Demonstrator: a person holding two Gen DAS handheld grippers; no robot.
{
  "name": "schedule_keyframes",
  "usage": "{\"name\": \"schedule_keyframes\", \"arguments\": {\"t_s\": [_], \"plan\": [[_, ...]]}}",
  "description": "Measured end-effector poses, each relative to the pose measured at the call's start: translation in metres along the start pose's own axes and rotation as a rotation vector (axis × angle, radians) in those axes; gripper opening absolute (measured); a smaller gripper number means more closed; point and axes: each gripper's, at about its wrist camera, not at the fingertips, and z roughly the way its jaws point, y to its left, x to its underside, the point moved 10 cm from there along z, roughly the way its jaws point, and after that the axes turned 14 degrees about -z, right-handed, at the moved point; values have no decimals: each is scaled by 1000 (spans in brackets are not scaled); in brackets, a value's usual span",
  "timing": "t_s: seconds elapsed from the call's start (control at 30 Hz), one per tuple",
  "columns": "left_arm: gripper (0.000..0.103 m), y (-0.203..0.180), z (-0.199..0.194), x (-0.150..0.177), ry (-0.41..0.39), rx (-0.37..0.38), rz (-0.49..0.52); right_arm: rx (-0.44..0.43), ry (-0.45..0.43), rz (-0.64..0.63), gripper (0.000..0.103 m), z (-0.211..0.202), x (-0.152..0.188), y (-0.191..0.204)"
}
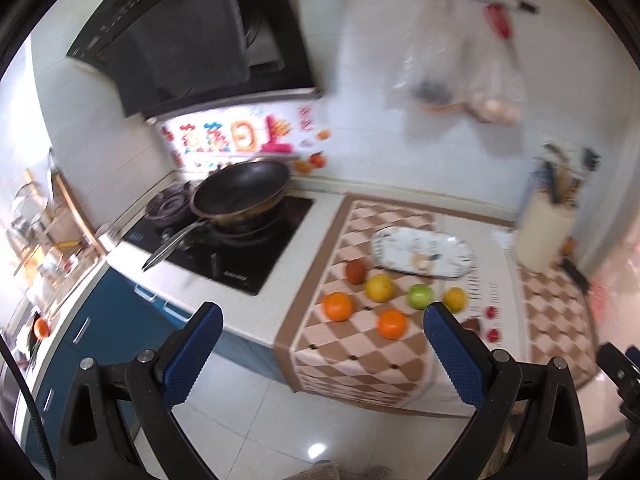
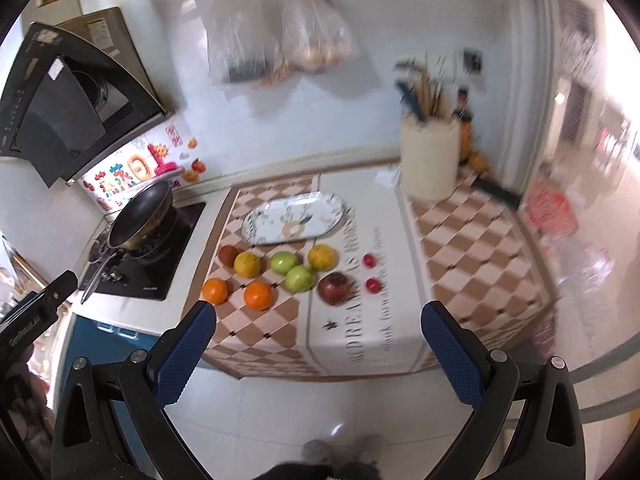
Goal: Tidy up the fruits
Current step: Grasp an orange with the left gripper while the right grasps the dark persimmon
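Two tools hang well back from the bench [image 2: 360, 344], over the floor, both spread wide and holding nothing: the left tool [image 1: 322, 320] and the right tool [image 2: 318, 318]. All the fruit lies ahead of and below them on the checkered cloth [image 2: 480, 240], with the platter beyond the fruit, nearer the wall.

Largest first, the bench carries a stove with a black wok [image 2: 142, 216] at its left end, then the cloth. On the cloth sits one oval patterned platter [image 2: 294, 218], bare of fruit, its long axis running left to right along the bench. A cream utensil holder [image 2: 430, 160] stands well to its right.

In front of the platter the fruit lies loose in two rough rows. I count one dark red pomegranate [image 2: 334, 288], two oranges [image 2: 258, 295], two green apples [image 2: 299, 278], two yellow citrus fruits [image 2: 322, 257], one brown fruit [image 2: 229, 255], and two small red fruits [image 2: 369, 260], too small to name.

By my judgement no sorting has begun. The pomegranate and the small red fruits lie toward the right tool's side, so the right hand seems nearer to them; the oranges and the brown fruit sit at the cloth's left edge, closer to the left tool. Either tool must travel forward and down to reach anything.
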Motion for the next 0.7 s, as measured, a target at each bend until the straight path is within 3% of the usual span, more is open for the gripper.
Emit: {"name": "schedule_keyframes", "arguments": {"t_s": [0.17,0.3,0.43,0.57,0.7], "plan": [[103,23,76,5,104,-106,9,-18,106,32,103,86,3,-4],[103,39,156,18,251,-160,36,-8,193,70,103,156,12,-10],[103,38,235,38,452,-113,50,12,286,136,103,216,24,-21],[92,25,293,61,621,-61,70,0,389,240,103,269,41,-26],[92,14,336,78,725,-46,120,10,455,325,103,307,53,-31]]}}
